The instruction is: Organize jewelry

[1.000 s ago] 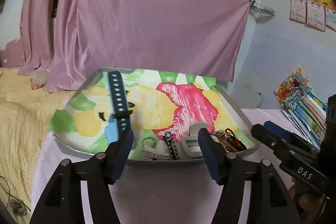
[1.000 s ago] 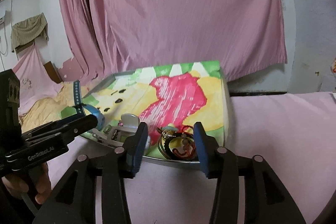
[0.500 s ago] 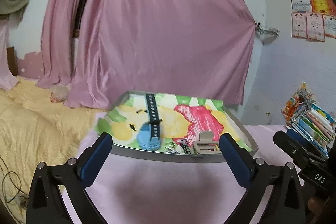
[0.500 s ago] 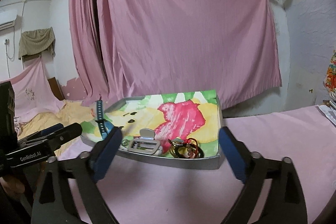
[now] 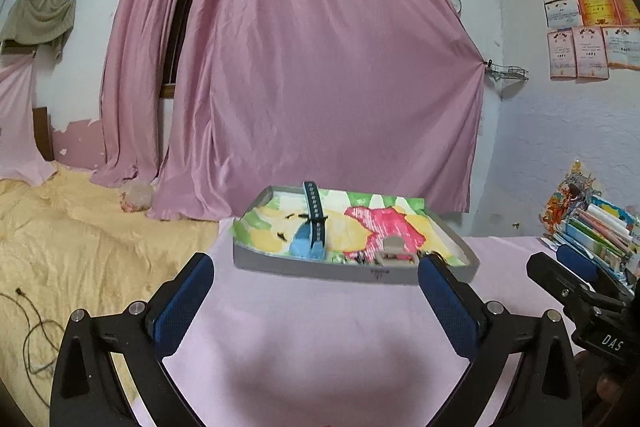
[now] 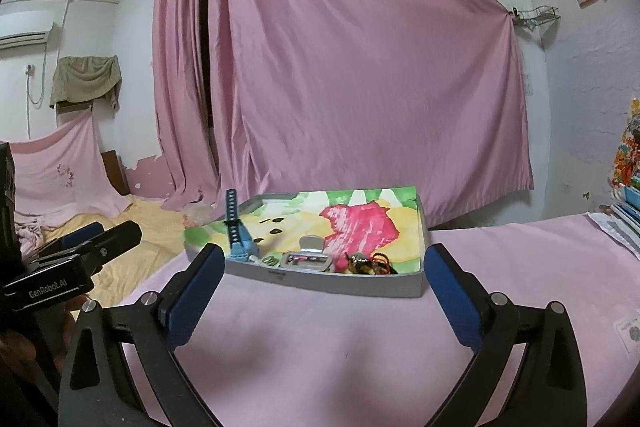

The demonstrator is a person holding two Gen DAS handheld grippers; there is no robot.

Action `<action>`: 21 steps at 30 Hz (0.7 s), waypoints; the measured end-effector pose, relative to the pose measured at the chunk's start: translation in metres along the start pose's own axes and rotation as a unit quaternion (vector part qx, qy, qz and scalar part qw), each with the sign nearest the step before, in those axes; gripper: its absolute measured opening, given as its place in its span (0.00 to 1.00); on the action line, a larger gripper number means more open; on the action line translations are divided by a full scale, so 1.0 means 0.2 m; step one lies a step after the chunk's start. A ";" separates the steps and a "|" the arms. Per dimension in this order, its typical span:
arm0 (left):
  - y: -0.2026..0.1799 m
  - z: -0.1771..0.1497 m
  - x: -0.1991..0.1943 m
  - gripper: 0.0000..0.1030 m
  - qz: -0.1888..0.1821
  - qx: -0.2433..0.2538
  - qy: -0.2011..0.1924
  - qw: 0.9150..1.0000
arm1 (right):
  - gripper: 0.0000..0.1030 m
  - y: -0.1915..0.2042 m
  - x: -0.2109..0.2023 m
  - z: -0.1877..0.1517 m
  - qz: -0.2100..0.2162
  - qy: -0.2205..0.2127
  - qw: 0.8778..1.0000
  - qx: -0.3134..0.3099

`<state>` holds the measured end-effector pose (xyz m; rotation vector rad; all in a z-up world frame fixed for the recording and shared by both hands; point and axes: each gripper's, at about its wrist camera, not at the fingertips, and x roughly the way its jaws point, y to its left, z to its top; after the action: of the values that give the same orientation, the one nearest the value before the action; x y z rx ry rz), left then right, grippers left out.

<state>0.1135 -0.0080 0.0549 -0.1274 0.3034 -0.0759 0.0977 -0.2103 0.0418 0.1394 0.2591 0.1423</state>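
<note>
A grey tray (image 5: 304, 269) lined with a bright flower-print cloth sits on the pink-covered table; it also shows in the right wrist view (image 6: 352, 285). A blue watch with a dark strap (image 5: 314, 227) lies at its left, strap running up over the far rim (image 6: 236, 227). A silver clip (image 5: 394, 251) (image 6: 310, 253) and a tangle of red, black and gold bracelets (image 6: 370, 263) lie along the near side. My left gripper (image 5: 316, 293) is open and empty, well short of the tray. My right gripper (image 6: 322, 285) is open and empty, also back from it.
A stack of colourful books and papers (image 5: 596, 227) stands at the table's right. A bed with a yellow cover (image 5: 80, 227) lies left of the table, with a cable (image 5: 36, 339) on it. A pink curtain (image 5: 320, 67) hangs behind. A paper slip (image 6: 630, 333) lies on the table at right.
Both grippers have opened wide and drawn back from the tray, so it looks smaller and farther. The watch stays in the tray where the left gripper was.
</note>
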 end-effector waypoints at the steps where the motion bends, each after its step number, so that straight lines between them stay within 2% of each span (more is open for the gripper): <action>1: 0.00 -0.01 -0.02 1.00 0.000 -0.002 0.000 1.000 | 0.95 0.01 -0.03 -0.01 0.000 -0.003 1.000 -0.001; 12: 0.02 -0.15 -0.30 1.00 0.026 0.007 -0.006 1.000 | 0.96 0.09 -0.31 -0.12 0.000 -0.009 1.000 -0.005; 21: 0.02 -0.25 -0.45 1.00 0.030 0.011 -0.007 0.999 | 0.96 0.11 -0.51 -0.25 0.002 -0.020 1.000 -0.006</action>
<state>0.0120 -0.0015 0.0327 -0.0960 0.2914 -0.0186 -0.0158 -0.1990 0.0214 0.1310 0.2186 0.1445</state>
